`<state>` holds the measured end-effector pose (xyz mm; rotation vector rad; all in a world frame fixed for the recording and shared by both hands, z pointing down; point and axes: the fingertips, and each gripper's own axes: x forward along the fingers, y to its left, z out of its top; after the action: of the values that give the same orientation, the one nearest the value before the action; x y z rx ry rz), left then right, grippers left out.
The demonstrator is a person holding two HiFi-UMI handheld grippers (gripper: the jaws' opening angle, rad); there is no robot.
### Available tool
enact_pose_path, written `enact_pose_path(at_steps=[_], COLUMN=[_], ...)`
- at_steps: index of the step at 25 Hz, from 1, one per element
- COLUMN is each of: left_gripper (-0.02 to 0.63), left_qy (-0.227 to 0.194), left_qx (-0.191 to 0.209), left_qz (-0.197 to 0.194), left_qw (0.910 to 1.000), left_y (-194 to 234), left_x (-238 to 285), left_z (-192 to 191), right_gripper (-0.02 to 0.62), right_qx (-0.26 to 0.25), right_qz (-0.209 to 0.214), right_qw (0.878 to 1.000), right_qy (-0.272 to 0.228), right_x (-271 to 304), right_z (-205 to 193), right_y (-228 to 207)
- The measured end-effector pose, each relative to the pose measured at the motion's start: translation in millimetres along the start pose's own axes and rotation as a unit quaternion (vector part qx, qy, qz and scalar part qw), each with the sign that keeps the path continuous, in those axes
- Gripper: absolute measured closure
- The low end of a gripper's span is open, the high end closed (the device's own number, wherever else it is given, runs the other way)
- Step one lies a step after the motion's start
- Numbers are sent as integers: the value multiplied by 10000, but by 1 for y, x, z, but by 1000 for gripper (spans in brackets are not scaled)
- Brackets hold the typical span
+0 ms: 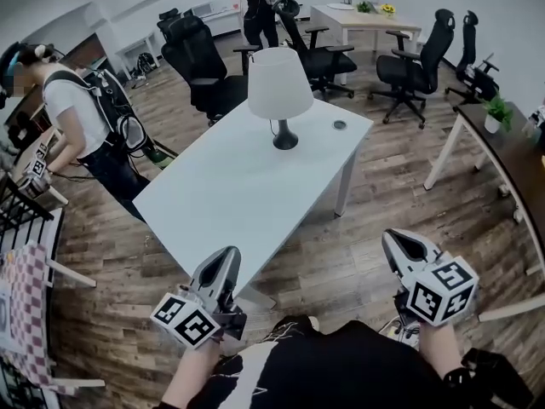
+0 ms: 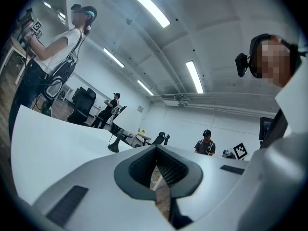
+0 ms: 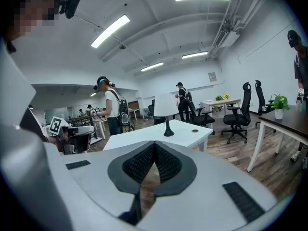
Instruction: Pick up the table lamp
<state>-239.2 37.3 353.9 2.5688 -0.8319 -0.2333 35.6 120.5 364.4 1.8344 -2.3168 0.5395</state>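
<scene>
The table lamp (image 1: 280, 92) has a white shade and a black stem and foot. It stands upright near the far end of a white table (image 1: 230, 194). In the right gripper view the lamp (image 3: 166, 110) shows ahead, well beyond the jaws. In the left gripper view only its dark foot (image 2: 114, 146) shows past the tabletop. My left gripper (image 1: 228, 262) is shut and empty at the table's near corner. My right gripper (image 1: 402, 244) is shut and empty too, over the floor to the right of the table. Both are far short of the lamp.
A small dark disc (image 1: 340, 125) lies on the table near the lamp. Black office chairs (image 1: 204, 66) stand behind the table. A person with a backpack (image 1: 85, 113) stands at the left. A dark desk (image 1: 502, 156) with a potted plant (image 1: 496, 112) is at the right.
</scene>
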Motion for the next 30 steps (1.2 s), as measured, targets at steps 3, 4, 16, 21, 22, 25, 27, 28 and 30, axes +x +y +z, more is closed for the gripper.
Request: enact_pose_path(at_steps=[3, 4, 16, 21, 22, 25, 27, 28, 30], left_gripper=[594, 594, 594, 594, 594, 594, 594, 594, 594], left_qy=[-10, -23, -31, -68, -70, -19, -13, -26, -54], left_qx=[22, 22, -54, -85, -91, -103, -112, -116, -114], left_qz=[-45, -59, -146, -214, -231, -239, -225, -224, -220], left_qw=[10000, 10000, 9999, 9997, 9997, 9997, 9997, 9997, 9997], left_y=[16, 21, 69, 78, 78, 76, 74, 74, 73], left_x=[19, 24, 66, 75, 77, 78, 76, 76, 76], left_z=[8, 11, 30, 30, 29, 24, 23, 24, 24], right_gripper=[581, 581, 581, 581, 581, 581, 581, 581, 581], right_qx=[32, 54, 122, 115, 102, 109, 100, 83, 49], right_qz=[-95, -132, -203, -257, -270, -315, -294, -275, -231], right_qw=[9999, 9999, 9997, 9996, 9996, 9994, 9995, 9996, 9997], right_qy=[-23, -21, -115, -75, -61, -32, -35, -41, -56], right_x=[19, 24, 79, 91, 92, 92, 91, 90, 89], right_z=[10, 13, 39, 37, 36, 36, 37, 38, 40], right_y=[-9, -12, -32, -36, -37, -39, -38, -37, -36])
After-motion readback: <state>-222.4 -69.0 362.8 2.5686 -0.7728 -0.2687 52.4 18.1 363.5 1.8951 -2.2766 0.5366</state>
